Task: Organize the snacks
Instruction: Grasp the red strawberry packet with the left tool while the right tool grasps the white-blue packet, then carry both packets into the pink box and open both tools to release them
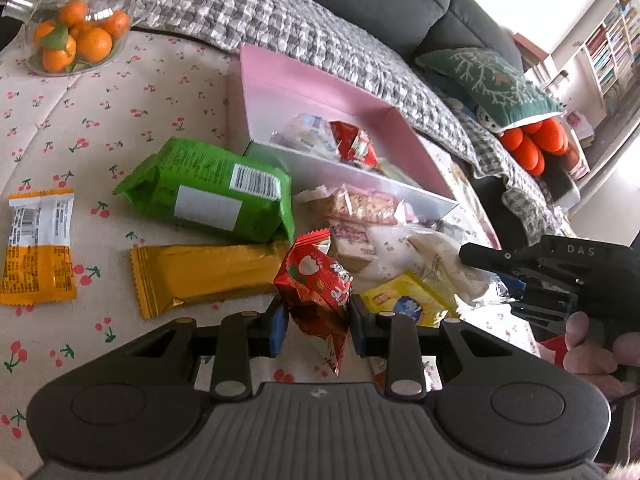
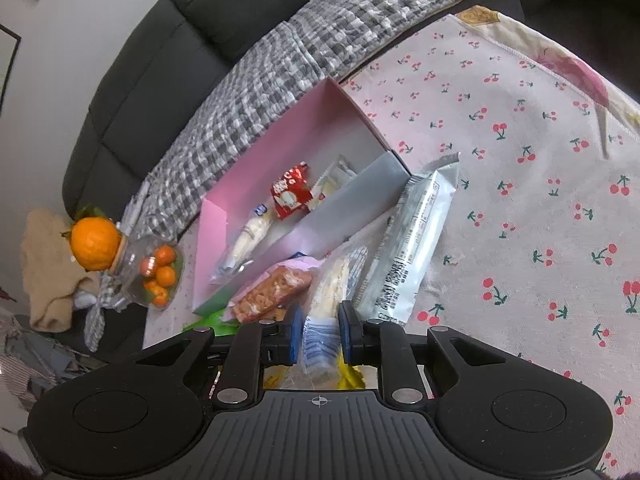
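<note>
My left gripper (image 1: 318, 326) is shut on a red snack packet (image 1: 316, 280), lifted above the table. My right gripper (image 2: 319, 338) is shut on a clear packet of pale biscuits (image 2: 328, 300); it also shows in the left wrist view (image 1: 516, 286). A pink box (image 1: 304, 84) holds a red packet (image 1: 354, 142) and pale packets; it also shows in the right wrist view (image 2: 280, 148). On the cherry cloth lie a green pack (image 1: 212, 192), a gold bar (image 1: 204, 270), an orange-and-white packet (image 1: 38, 244), a yellow packet (image 1: 408, 298), a pink cracker packet (image 2: 272, 290) and a silver bar (image 2: 408, 244).
A glass jar of tangerines (image 1: 76, 28) stands at the table's far left. A dark sofa with a checked blanket (image 1: 280, 12) runs behind the box. A green cushion (image 1: 492, 80) and an orange toy (image 1: 536, 140) lie on the sofa at the right.
</note>
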`<state>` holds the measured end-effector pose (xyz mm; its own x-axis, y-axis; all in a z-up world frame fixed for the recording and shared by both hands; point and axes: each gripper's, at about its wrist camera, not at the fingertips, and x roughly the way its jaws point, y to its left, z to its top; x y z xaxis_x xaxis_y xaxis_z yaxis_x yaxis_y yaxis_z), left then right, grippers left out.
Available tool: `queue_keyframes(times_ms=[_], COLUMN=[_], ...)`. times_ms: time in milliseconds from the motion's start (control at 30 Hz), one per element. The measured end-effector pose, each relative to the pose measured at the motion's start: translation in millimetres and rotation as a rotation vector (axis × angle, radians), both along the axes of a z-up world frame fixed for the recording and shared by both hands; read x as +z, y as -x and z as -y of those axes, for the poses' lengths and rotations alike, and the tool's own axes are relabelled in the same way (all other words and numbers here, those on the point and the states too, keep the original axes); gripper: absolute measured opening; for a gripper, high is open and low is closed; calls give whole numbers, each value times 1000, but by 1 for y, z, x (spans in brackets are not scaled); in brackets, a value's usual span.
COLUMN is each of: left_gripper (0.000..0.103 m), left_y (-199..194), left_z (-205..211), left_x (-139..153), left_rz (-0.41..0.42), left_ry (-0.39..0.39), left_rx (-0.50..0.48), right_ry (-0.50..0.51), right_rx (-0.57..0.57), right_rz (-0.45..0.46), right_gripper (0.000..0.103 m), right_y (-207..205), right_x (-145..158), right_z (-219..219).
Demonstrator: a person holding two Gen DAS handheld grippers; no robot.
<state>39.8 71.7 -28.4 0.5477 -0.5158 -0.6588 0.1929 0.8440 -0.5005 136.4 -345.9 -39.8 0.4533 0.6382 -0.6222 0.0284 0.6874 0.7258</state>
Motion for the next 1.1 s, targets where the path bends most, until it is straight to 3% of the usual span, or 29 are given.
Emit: queue_keyframes(times_ms=[867,1100], left_gripper=[29,29], left_y=[-4,-14], left_z=[15,18], left_x=[32,43], left_rz=[85,107], left_ry=[-13,-14], left_rx=[-18,9], right_ry=[-180,-167], right_rx=[-57,-100], right_rz=[-2,35], right_gripper=[19,19], right_y=[-1,-16], right_x=[32,40], right_z=[24,28])
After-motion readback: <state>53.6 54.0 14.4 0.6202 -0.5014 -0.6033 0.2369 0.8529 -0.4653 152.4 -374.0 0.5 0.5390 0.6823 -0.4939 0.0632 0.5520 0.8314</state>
